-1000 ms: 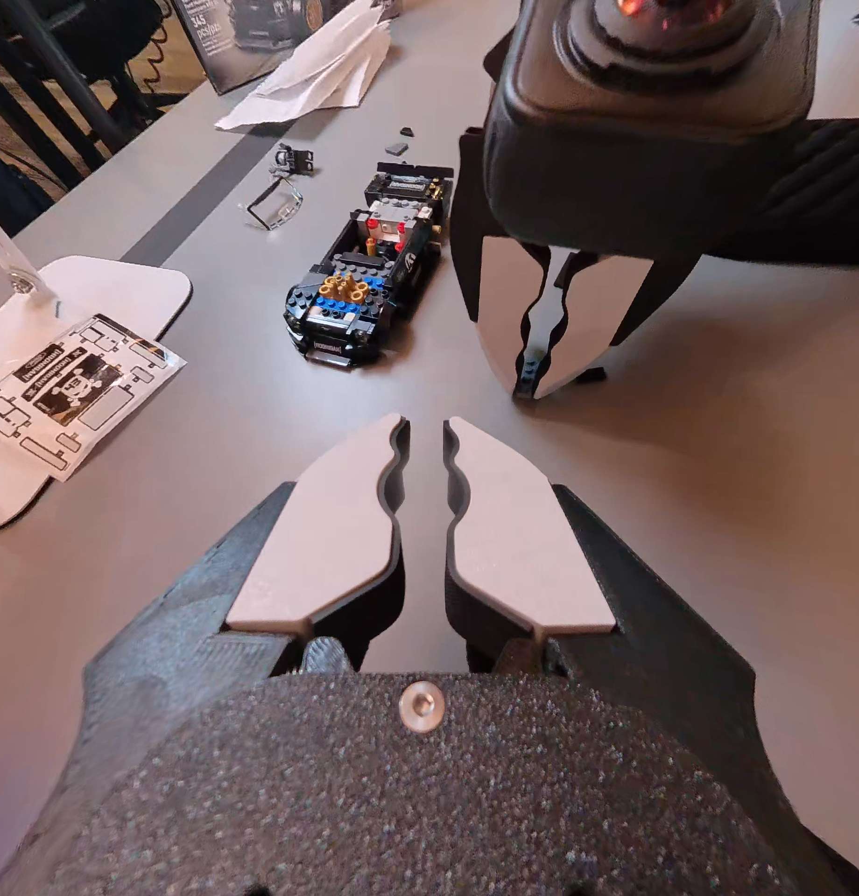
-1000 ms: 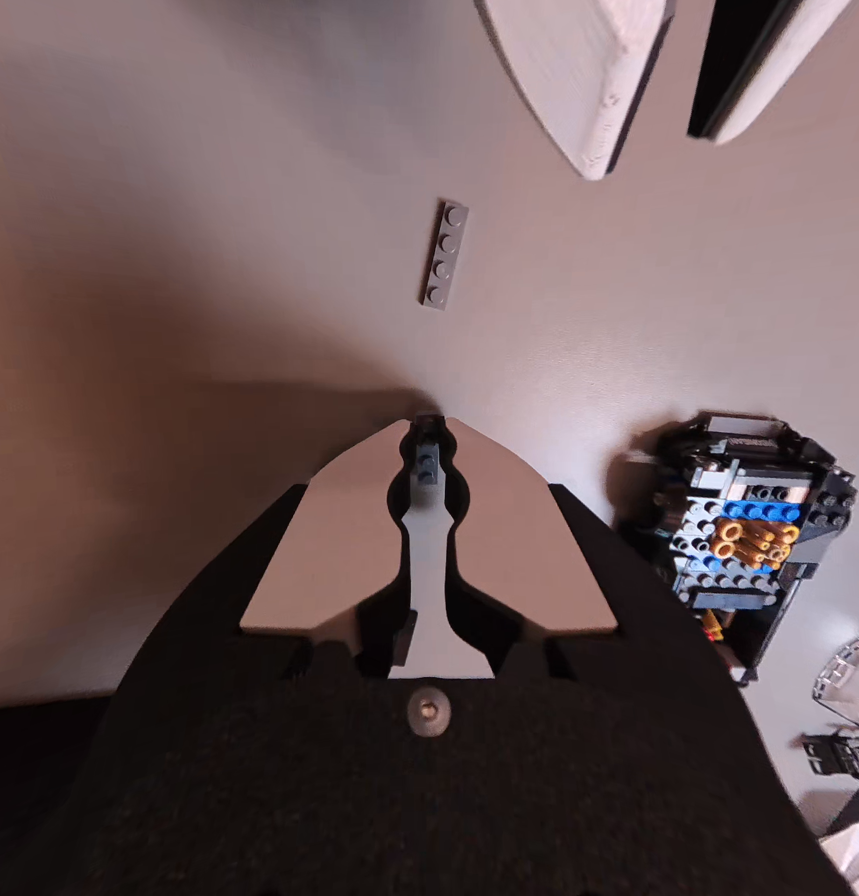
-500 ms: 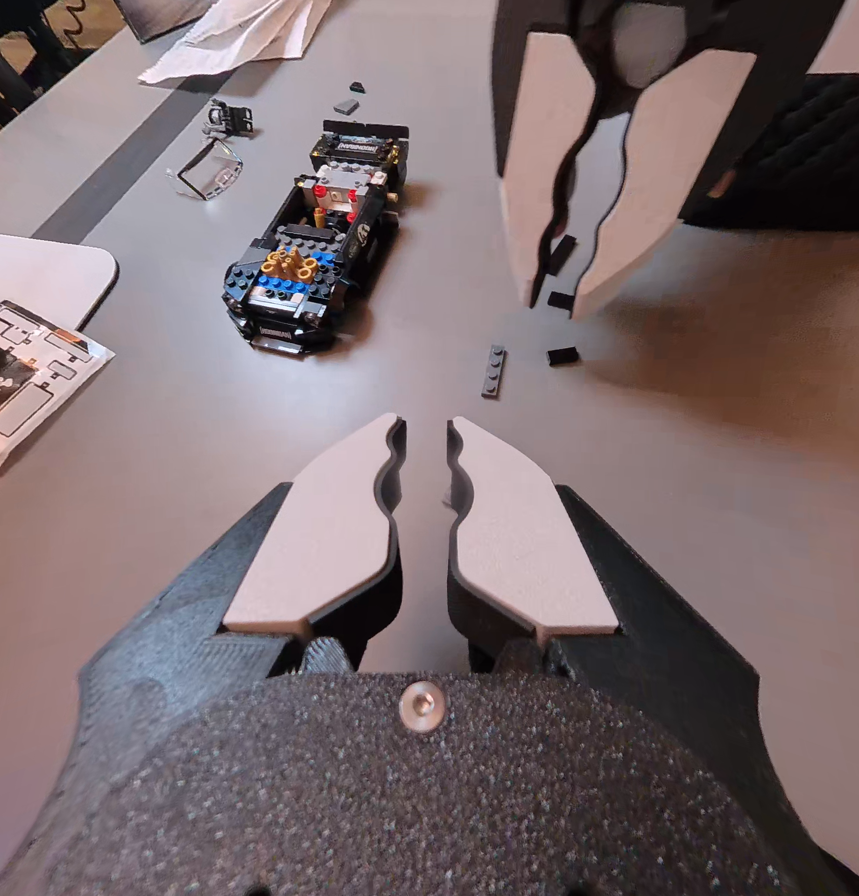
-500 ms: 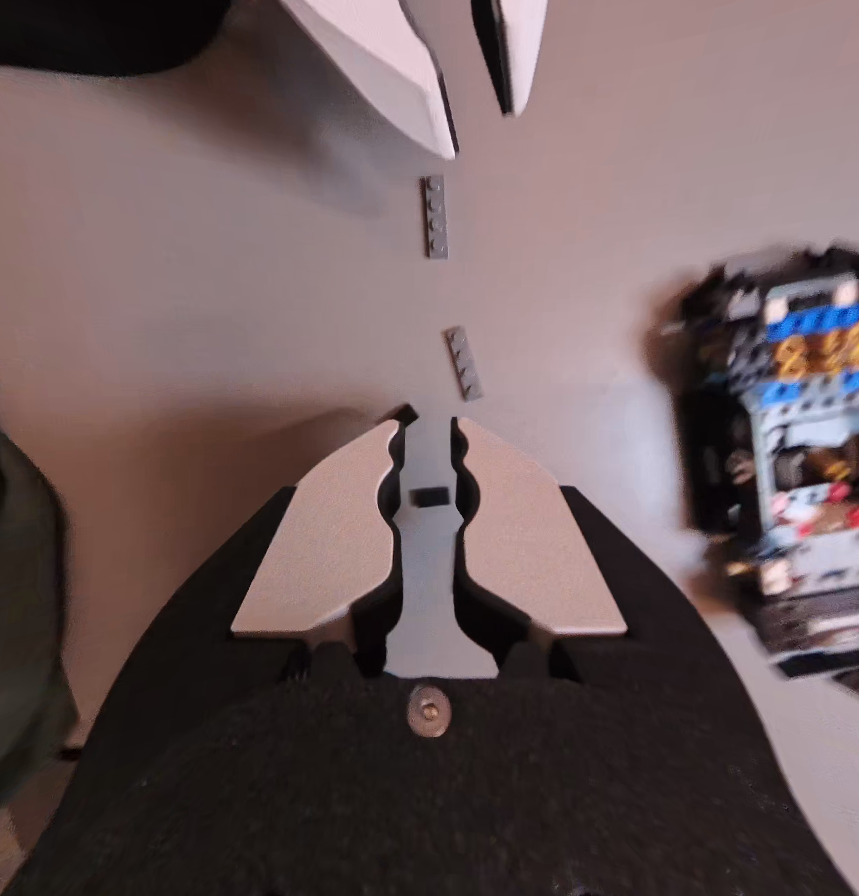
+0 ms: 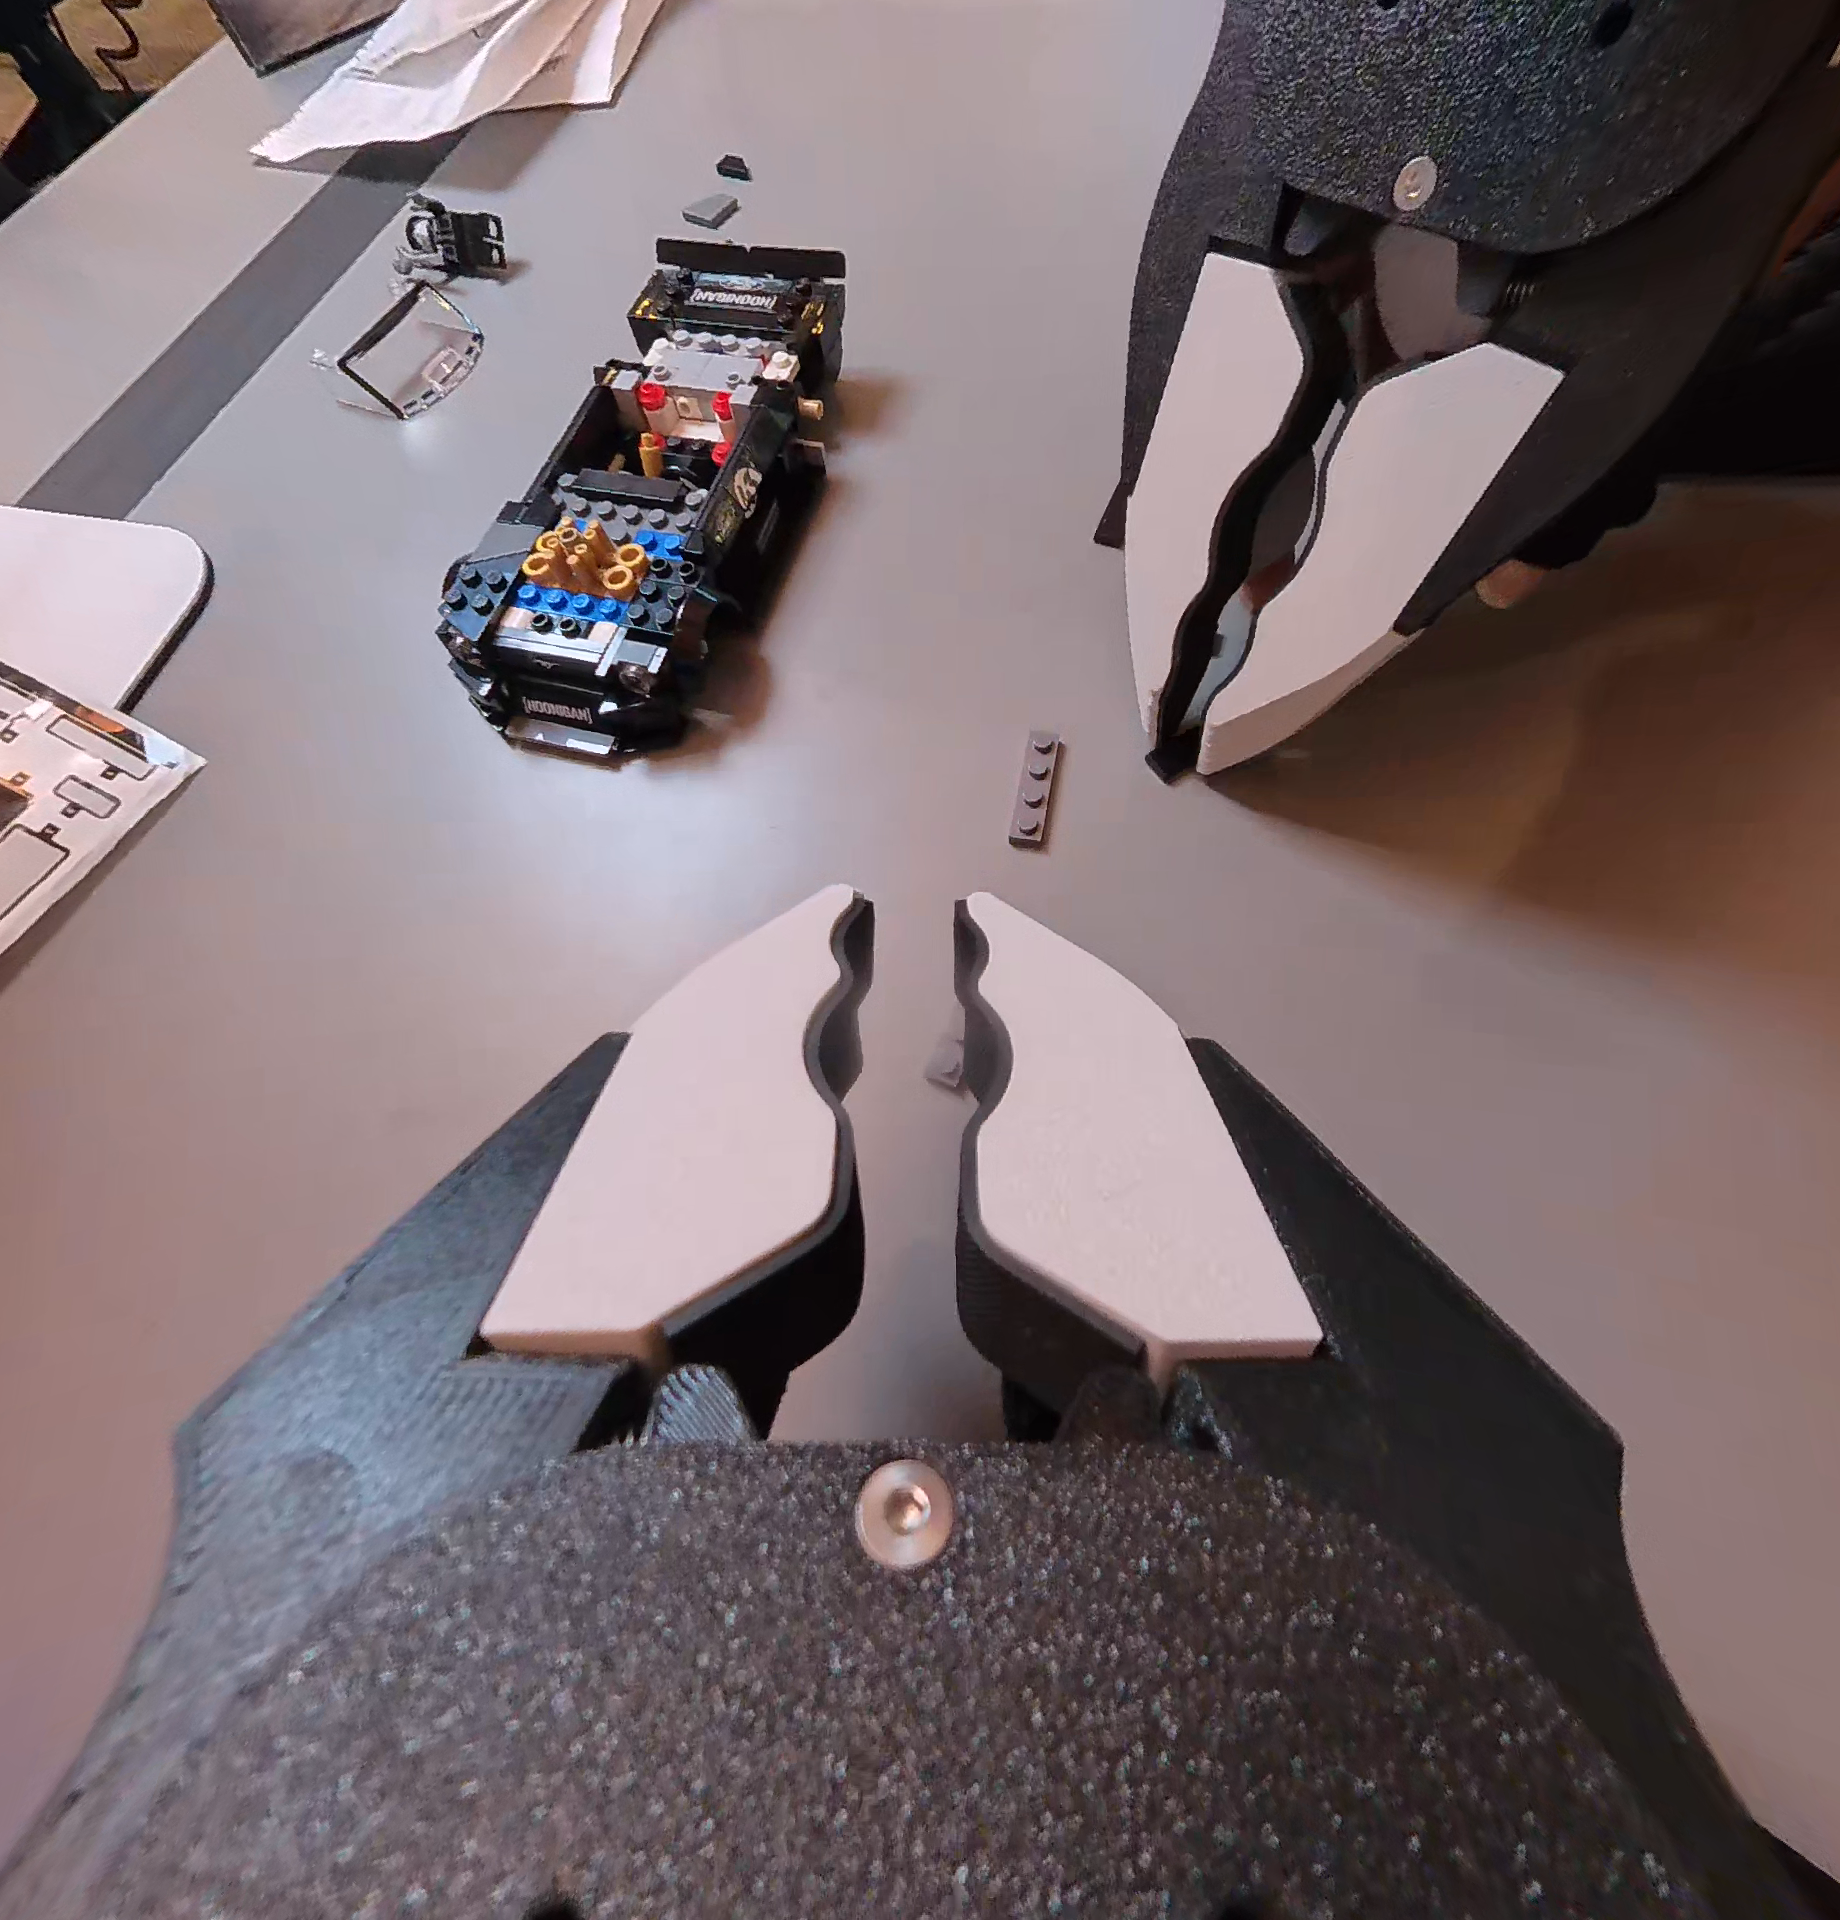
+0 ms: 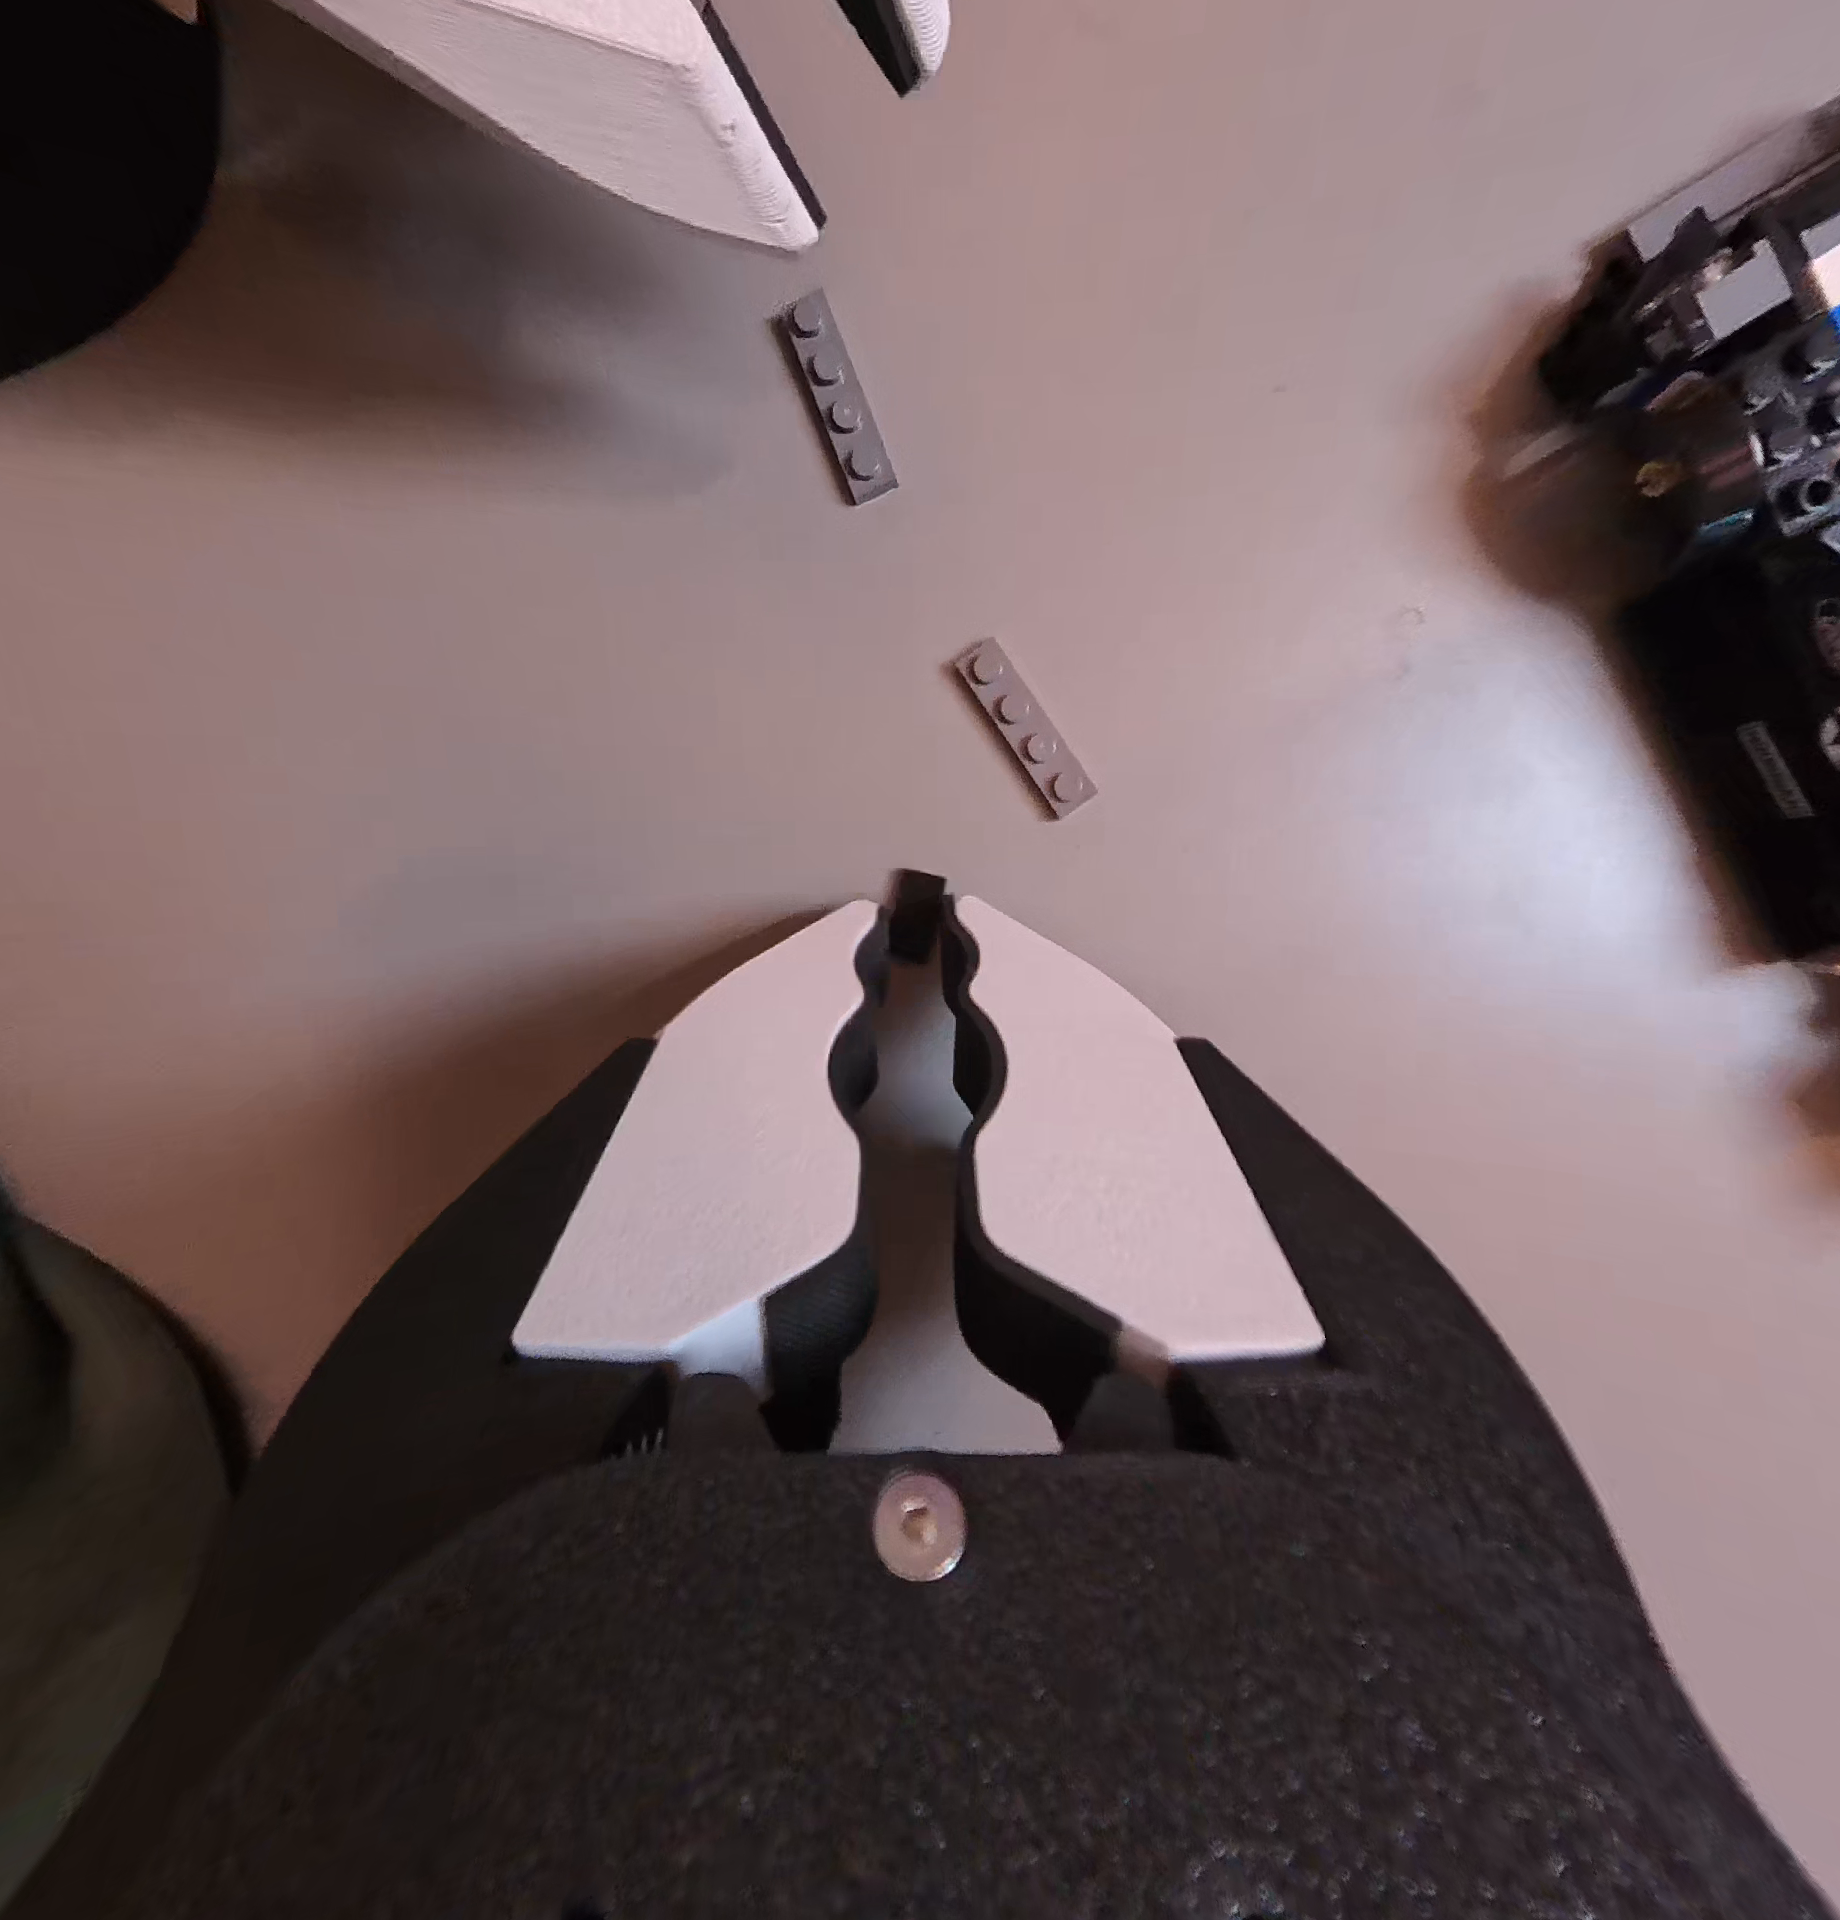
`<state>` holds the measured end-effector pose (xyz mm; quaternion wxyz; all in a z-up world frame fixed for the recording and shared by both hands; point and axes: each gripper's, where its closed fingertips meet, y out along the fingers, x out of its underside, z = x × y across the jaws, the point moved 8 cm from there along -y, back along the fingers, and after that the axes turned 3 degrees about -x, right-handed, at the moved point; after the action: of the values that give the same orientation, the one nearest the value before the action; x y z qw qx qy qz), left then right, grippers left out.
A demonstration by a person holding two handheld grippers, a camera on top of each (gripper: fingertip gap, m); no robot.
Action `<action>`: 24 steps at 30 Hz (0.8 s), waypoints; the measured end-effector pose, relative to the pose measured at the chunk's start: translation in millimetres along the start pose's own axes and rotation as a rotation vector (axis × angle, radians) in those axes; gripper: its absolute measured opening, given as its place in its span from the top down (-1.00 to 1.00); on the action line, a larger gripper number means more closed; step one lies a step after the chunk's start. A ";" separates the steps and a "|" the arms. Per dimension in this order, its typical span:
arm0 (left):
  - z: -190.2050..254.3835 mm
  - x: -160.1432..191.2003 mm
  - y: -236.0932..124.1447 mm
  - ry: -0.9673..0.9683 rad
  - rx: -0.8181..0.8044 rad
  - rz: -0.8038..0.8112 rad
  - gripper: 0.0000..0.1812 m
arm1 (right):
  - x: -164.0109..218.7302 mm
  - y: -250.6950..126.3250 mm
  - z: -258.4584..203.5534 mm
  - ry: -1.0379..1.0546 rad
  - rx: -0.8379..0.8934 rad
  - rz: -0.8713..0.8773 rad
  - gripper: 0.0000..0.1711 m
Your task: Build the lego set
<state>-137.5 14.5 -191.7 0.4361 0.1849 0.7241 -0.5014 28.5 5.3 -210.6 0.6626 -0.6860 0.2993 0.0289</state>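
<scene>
Since half a second ago the right gripper point(image 6: 914, 906) has dropped to the matte grey table point(image 5: 1415, 1039) and pinched a small black piece point(image 6: 916, 914) at its tips. Left gripper point(image 5: 914, 914) hovers slightly parted, empty, over one studded grey plate point(image 6: 838, 397); another point(image 6: 1026, 729) lies near. Lettered stickers mark the glossy black car point(image 5: 635, 509) beyond.

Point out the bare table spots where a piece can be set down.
Free: the stretch between the lego car, the sticker sheet and the left gripper; also the table right of the right gripper. Crowded: near the two grey plates, and behind the car by the windscreen piece.
</scene>
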 end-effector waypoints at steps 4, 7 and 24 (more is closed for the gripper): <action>0.9 0.0 0.1 0.007 -0.001 -0.004 0.84 | -3.0 0.4 2.7 -0.127 -0.029 -0.021 0.91; 0.7 -0.3 0.2 0.007 -0.003 -0.001 0.85 | -14.6 -9.6 9.0 -0.262 -0.066 0.029 0.91; -1.0 6.4 5.9 -0.009 0.017 -0.027 0.85 | -35.9 4.2 29.6 -0.597 -0.159 -0.060 0.91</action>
<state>-137.3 16.8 -200.1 0.4310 0.1767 0.7202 -0.5142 7.7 46.3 -202.3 0.6659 -0.7055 0.0682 0.2329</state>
